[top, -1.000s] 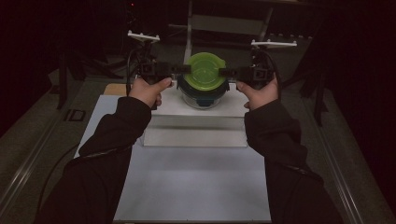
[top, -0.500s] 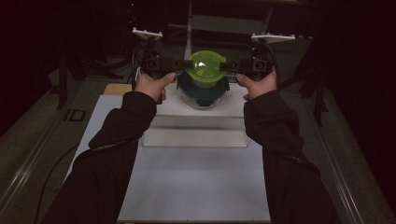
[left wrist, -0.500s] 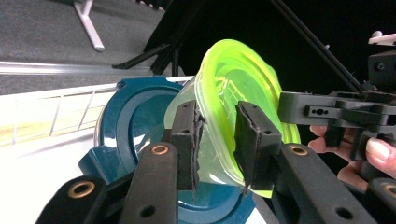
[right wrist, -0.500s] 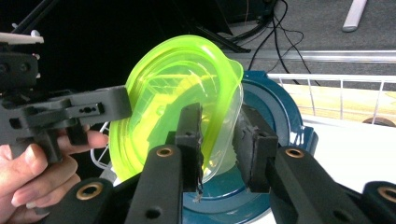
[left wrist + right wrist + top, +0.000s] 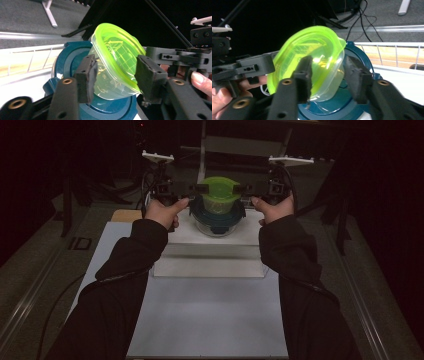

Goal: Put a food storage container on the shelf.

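Green-lidded container [image 5: 218, 195] seated on the blue-lidded container [image 5: 218, 218], seen from above and along each claw. The lower container stands on a white block [image 5: 210, 254] that rests on the counter [image 5: 210, 320], at the far end of its white surface.

My left claw [image 5: 194, 187] reaches in from the left at the level of the green lid, and my right claw [image 5: 246, 189] from the right. My left hand [image 5: 164, 211] and right hand [image 5: 272, 209] flank the stack.

In the left gripper view, my left claw [image 5: 113, 75] straddles the clear body of the green-lidded container [image 5: 115, 62]. Its jaws have just been opening; one pad lies close against the clear wall, the other stands by the lid's rim, and I cannot see either pressing. The blue-lidded container [image 5: 72, 53] shows behind and below.

In the right gripper view, my right claw [image 5: 329, 75] likewise has the green-lidded container [image 5: 312, 52] between its jaws, which have just been opening. A gap shows beside the far pad. The blue-lidded container [image 5: 359, 53] lies beneath, its rim ringing the clear tub.
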`<state>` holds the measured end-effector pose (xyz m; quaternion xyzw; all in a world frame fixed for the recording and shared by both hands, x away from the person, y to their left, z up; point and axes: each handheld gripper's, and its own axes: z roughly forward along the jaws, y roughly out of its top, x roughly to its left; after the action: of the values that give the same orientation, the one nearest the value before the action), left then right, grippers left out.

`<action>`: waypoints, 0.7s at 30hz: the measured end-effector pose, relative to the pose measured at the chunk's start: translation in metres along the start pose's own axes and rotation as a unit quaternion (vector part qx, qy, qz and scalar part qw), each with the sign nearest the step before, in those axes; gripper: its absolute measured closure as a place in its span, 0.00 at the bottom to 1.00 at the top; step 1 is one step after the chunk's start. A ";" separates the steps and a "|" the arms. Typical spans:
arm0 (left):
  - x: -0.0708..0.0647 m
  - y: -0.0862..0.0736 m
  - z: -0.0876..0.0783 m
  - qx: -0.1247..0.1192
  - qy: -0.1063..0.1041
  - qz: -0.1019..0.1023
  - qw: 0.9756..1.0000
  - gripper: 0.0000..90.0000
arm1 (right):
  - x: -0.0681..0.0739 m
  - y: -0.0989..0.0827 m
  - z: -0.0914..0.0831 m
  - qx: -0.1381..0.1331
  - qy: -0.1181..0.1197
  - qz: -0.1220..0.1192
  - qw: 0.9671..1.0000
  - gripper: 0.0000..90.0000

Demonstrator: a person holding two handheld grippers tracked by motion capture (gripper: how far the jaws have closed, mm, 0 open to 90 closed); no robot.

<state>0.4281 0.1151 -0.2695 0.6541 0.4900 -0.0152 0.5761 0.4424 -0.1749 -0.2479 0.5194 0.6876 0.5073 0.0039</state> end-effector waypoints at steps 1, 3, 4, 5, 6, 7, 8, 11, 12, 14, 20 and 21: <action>0.000 0.000 -0.001 -0.004 -0.003 -0.004 1.000 0.52 | 0.001 0.000 -0.001 -0.002 0.000 -0.004 1.000 0.57; -0.001 0.001 -0.004 -0.011 -0.007 0.000 1.000 0.47 | 0.003 0.001 -0.003 -0.009 0.000 -0.012 1.000 0.52; -0.001 0.000 -0.006 -0.016 -0.014 0.005 1.000 0.46 | 0.004 0.002 -0.005 -0.012 -0.001 -0.016 1.000 0.49; -0.002 0.000 -0.007 -0.022 -0.015 0.012 1.000 0.42 | 0.005 0.002 -0.006 -0.014 -0.001 -0.020 1.000 0.46; -0.002 -0.001 -0.009 -0.025 -0.024 0.020 0.999 0.41 | 0.007 0.002 -0.007 -0.014 0.005 -0.030 0.999 0.41; -0.002 -0.002 -0.011 -0.028 -0.037 0.025 0.999 0.36 | 0.008 0.002 -0.008 -0.012 0.008 -0.041 0.999 0.38; -0.002 -0.003 -0.013 -0.032 -0.046 0.032 0.998 0.32 | 0.010 0.001 -0.010 -0.010 0.011 -0.051 0.999 0.34; -0.004 -0.005 -0.016 -0.033 -0.057 0.048 0.997 0.28 | 0.012 -0.001 -0.012 -0.010 0.015 -0.064 0.998 0.31; -0.005 -0.006 -0.016 -0.029 -0.060 0.056 0.996 0.17 | 0.015 -0.002 -0.014 -0.010 0.017 -0.075 0.997 0.28; -0.009 -0.009 -0.017 -0.014 -0.058 0.071 0.996 0.11 | 0.017 -0.005 -0.016 -0.008 0.019 -0.086 0.996 0.26; -0.015 -0.022 -0.020 -0.014 -0.031 0.129 0.991 0.00 | 0.020 -0.017 -0.021 -0.018 0.024 -0.100 0.995 0.25; -0.016 -0.024 -0.022 -0.024 -0.031 0.135 0.990 0.00 | 0.020 -0.020 -0.022 -0.020 0.028 -0.099 0.994 0.24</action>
<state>0.3917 0.1187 -0.2702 0.6997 0.3791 0.0541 0.6032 0.4072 -0.1745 -0.2404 0.4340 0.7252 0.5326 0.0448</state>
